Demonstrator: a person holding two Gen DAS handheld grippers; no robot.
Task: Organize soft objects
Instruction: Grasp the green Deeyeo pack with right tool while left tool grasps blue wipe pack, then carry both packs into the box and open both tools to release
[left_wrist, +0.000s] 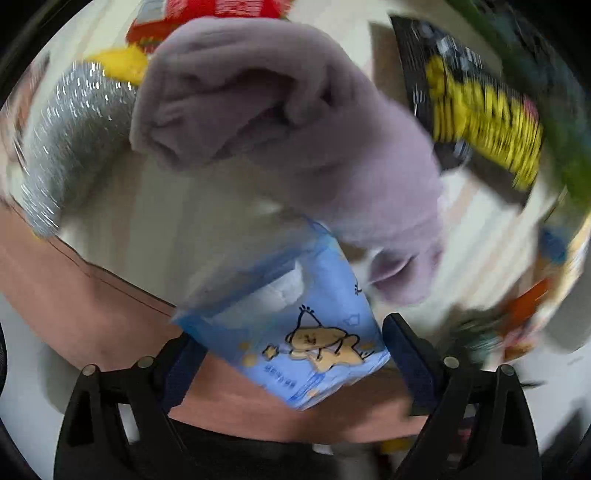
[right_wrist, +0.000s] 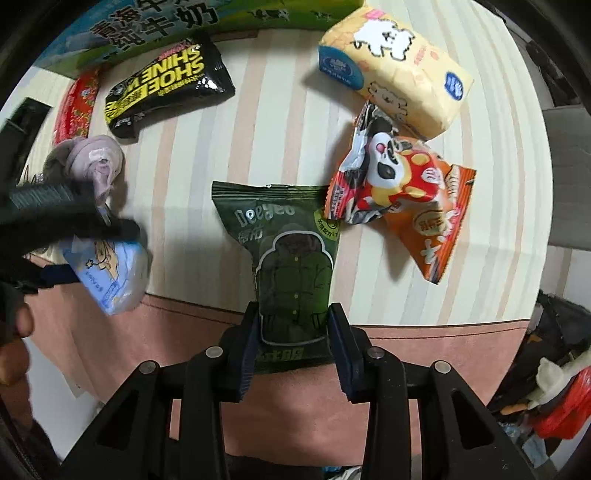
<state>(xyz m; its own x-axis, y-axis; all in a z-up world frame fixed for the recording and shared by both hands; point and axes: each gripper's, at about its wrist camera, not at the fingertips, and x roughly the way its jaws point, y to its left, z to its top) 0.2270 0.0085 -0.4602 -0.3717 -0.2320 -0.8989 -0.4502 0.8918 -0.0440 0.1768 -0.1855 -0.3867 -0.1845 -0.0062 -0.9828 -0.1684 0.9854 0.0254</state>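
Right gripper (right_wrist: 291, 345) clamped on bottom end of green packet (right_wrist: 290, 266), packet lying flat across pink table edge (right_wrist: 424, 343) onto striped cloth (right_wrist: 280, 140). Left gripper (left_wrist: 291, 354) around blue tissue pack (left_wrist: 314, 332); grip contact unclear, heavy blur. Beyond pack: purple towel roll (left_wrist: 280, 122), bunched. Further out: orange snack bag (right_wrist: 417, 192), yellow tissue pack (right_wrist: 399, 70), black shoe-shine pouch (right_wrist: 166, 85).

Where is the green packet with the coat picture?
In the right wrist view, the green packet sits bottom centre, pinched between the right gripper fingers, left of the orange snack bag.
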